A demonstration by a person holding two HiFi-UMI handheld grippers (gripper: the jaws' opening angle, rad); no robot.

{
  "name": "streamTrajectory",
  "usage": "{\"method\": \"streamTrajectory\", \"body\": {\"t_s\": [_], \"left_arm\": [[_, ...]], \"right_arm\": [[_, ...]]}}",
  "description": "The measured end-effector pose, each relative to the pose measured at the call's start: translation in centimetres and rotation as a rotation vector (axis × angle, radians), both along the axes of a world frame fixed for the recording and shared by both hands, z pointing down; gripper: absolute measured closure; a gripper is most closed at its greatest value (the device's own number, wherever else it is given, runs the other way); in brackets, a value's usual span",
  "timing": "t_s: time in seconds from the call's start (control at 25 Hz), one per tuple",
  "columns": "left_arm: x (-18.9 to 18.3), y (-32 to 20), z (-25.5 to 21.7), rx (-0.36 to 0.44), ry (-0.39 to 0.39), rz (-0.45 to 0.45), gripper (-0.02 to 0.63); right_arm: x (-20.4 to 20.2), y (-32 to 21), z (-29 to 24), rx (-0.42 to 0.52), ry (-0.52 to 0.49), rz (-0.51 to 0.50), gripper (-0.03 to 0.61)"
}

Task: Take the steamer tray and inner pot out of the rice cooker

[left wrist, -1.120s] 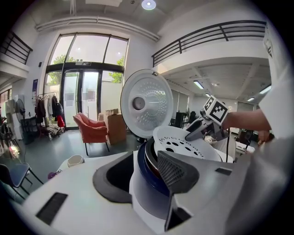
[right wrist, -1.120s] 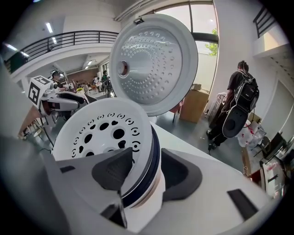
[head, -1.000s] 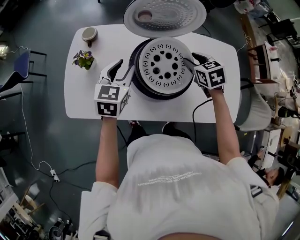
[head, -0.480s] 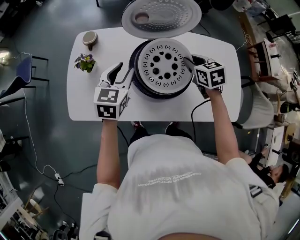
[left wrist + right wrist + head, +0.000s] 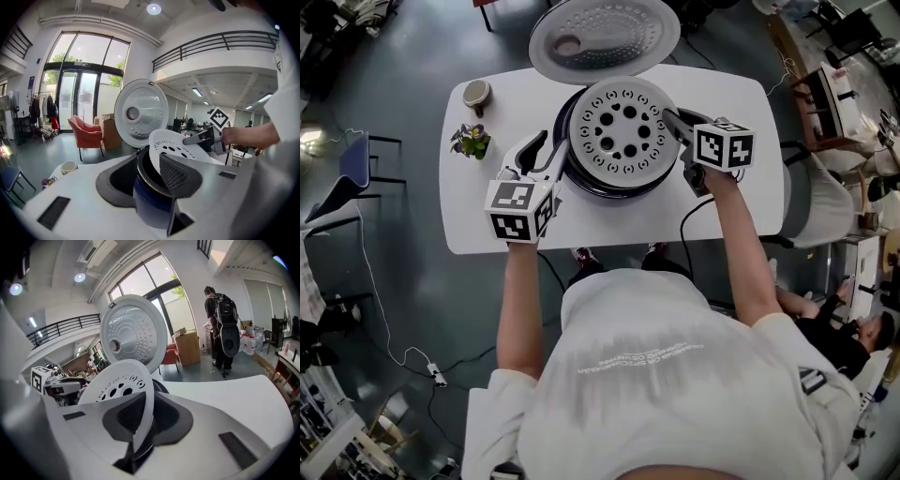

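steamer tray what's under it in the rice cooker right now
Under the tilted steamer tray, only the dark rim of the inner pot shows. The tray covers the pot's inside, so whether it holds anything cannot be seen.

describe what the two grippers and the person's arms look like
The left gripper and right gripper match: white bodies with broad white tongs, lined with dark grey ribbed pads. Each carries a white cube printed with black square markers. The person wears a white short-sleeved T-shirt with faint pale print across the back.
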State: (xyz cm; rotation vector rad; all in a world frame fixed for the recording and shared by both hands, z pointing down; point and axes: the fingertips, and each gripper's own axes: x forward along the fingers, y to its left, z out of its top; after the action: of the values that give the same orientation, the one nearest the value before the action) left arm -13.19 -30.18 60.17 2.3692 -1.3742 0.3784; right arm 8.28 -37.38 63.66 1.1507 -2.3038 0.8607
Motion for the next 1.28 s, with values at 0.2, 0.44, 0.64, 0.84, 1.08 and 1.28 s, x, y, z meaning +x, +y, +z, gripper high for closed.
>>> {"method": "streamTrajectory", "body": {"t_s": [0.2,0.44,0.64,0.84,1.08,1.28], "left_arm": [[1.1,-0.7,-0.9,0.027,0.011,0.029,0.453],[3.5,-1.6,-3.2,0.075,0.018,0.074,0.465],[7.0,-2.4,-3.9,0.101,0.009,0.149,0.466],[12.6,-2.8,-4.2,0.11,0.022,0.254,0.466],[20.6,-2.8,-3.8,0.105,0.033,0.404,0.466],[26.8,-2.5,-3.2,0.081,0.054,0.488,0.466]], "right_arm": [[2.2,-0.5,-2.1,0.032,-0.052,0.118,0.525],[5.7,0.1,-4.8,0.081,-0.086,0.196,0.525],[10.3,1.2,-7.1,0.138,-0.101,0.293,0.525],[16.0,3.2,-8.5,0.17,-0.09,0.405,0.525],[24.2,6.5,-8.5,0.189,-0.027,0.559,0.523],[30.4,9.7,-7.8,0.169,-0.005,0.659,0.523]]}}
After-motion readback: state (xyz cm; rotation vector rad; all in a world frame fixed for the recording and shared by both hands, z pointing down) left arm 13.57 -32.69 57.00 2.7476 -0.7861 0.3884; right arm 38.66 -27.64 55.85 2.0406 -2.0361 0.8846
